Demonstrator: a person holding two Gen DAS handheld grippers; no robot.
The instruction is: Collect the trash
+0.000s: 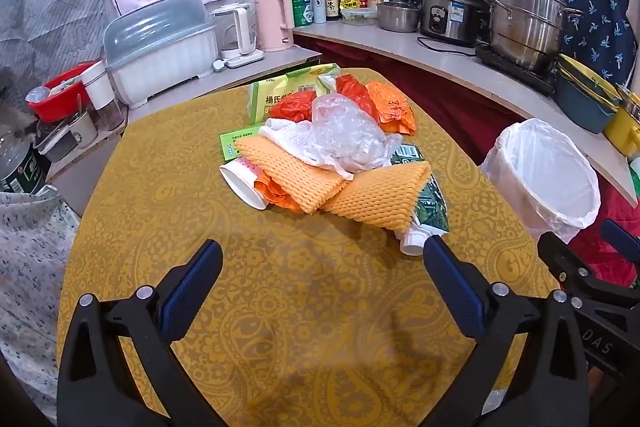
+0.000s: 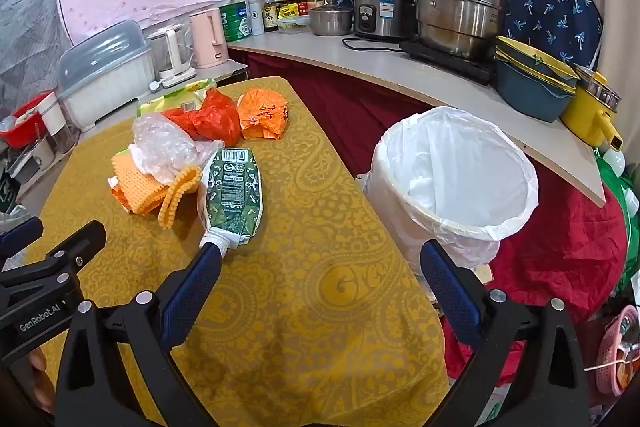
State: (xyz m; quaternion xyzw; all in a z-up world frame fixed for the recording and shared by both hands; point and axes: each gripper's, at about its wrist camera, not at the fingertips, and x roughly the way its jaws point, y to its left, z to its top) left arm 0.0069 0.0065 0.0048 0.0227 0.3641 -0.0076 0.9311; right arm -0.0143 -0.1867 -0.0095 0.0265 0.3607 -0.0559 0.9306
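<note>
The trash [image 1: 332,151] lies heaped in the middle of the desk [image 1: 280,307], which wears a yellow paisley cloth. Nearest is a flattened green carton [image 2: 234,195] with a white screw neck pointing toward the tools; it looks light and half stiff, so the neck or a flat edge would likely give a firm hold. Over and beside it lie orange foam nets [image 1: 304,179], soft and springy, easy to pinch anywhere. A crumpled clear plastic bag [image 1: 348,135] and white paper sit on top, nearly weightless, apt to slip or drag neighbours along. A paper cup [image 1: 244,183] lies on its side at the left, easily crushed; orange bags [image 2: 262,113] and a green-yellow packet [image 1: 280,89] lie behind.

The left tool [image 1: 322,267] hovers over bare cloth near the pile, released and holding nothing. The right tool [image 2: 320,271] is likewise spread wide, its left finger just beside the carton's neck.

Beyond the desk's right edge stands a bin [image 2: 452,179] lined with a white bag; inside only the liner shows.
</note>
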